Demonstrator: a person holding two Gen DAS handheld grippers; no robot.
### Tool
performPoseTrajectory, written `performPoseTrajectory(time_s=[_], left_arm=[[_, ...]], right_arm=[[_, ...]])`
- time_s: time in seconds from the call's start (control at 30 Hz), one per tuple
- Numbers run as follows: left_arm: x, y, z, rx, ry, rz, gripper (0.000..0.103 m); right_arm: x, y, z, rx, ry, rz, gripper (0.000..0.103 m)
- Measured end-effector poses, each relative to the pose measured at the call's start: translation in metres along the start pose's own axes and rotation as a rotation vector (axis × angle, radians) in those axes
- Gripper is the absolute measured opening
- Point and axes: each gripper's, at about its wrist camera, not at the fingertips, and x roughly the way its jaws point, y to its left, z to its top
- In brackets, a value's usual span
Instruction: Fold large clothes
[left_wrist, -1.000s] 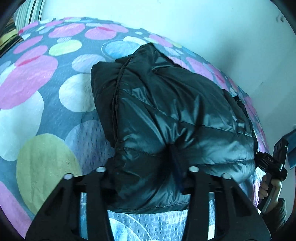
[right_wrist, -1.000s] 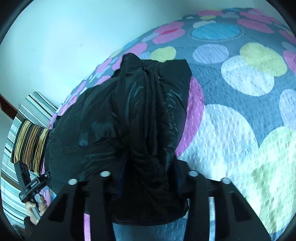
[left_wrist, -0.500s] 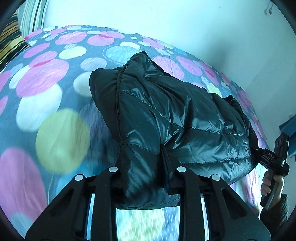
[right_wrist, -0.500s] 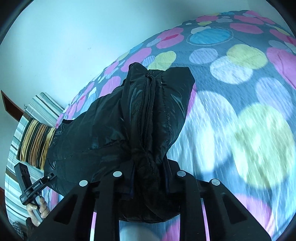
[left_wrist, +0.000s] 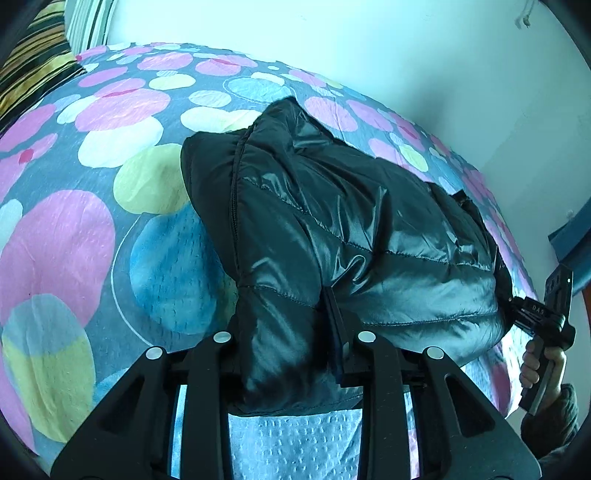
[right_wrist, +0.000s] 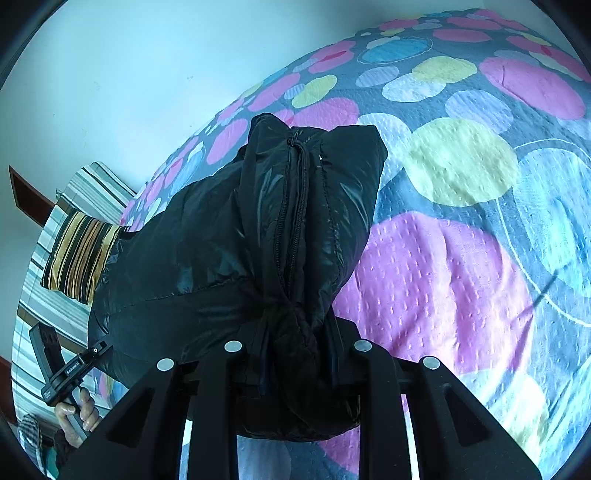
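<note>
A black quilted puffer jacket (left_wrist: 351, 229) hangs folded above the bed, stretched between my two grippers. My left gripper (left_wrist: 291, 343) is shut on one end of the jacket, its fingertips buried in the fabric. My right gripper (right_wrist: 293, 347) is shut on the other end, next to the zipper (right_wrist: 295, 206). The jacket (right_wrist: 229, 240) fills the middle of the right wrist view. The right gripper also shows at the far right in the left wrist view (left_wrist: 535, 314), and the left gripper at the lower left in the right wrist view (right_wrist: 74, 369).
The bed has a grey cover with pink, yellow, blue and white circles (left_wrist: 110, 184). A striped pillow (right_wrist: 81, 254) lies at the head of the bed. A pale wall (left_wrist: 369, 55) runs along the far side of the bed.
Both grippers have closed tighter on the jacket and lifted it. The bedspread has slid beneath them, and the jacket hangs higher over the bed.
</note>
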Motion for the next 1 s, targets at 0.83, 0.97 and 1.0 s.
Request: performPoseTrajectory(time_s=[0.83, 0.97, 1.0], left_arm=[[-0.023, 0.027, -0.012, -0.068, -0.037, 0.049, 0.072], [-0.03, 0.028, -0.009, -0.07, -0.046, 0.049, 0.072], [-0.034, 0.029, -0.007, -0.076, -0.055, 0.046, 0.075]], right_arm=[[-0.001, 0.135, 0.0, -0.336, -0.043, -0.081, 0.013], [0.041, 0.175, 0.0, -0.386, 0.02, -0.051, 0.013], [0.05, 0.181, 0.0, -0.393, 0.032, -0.057, 0.013]])
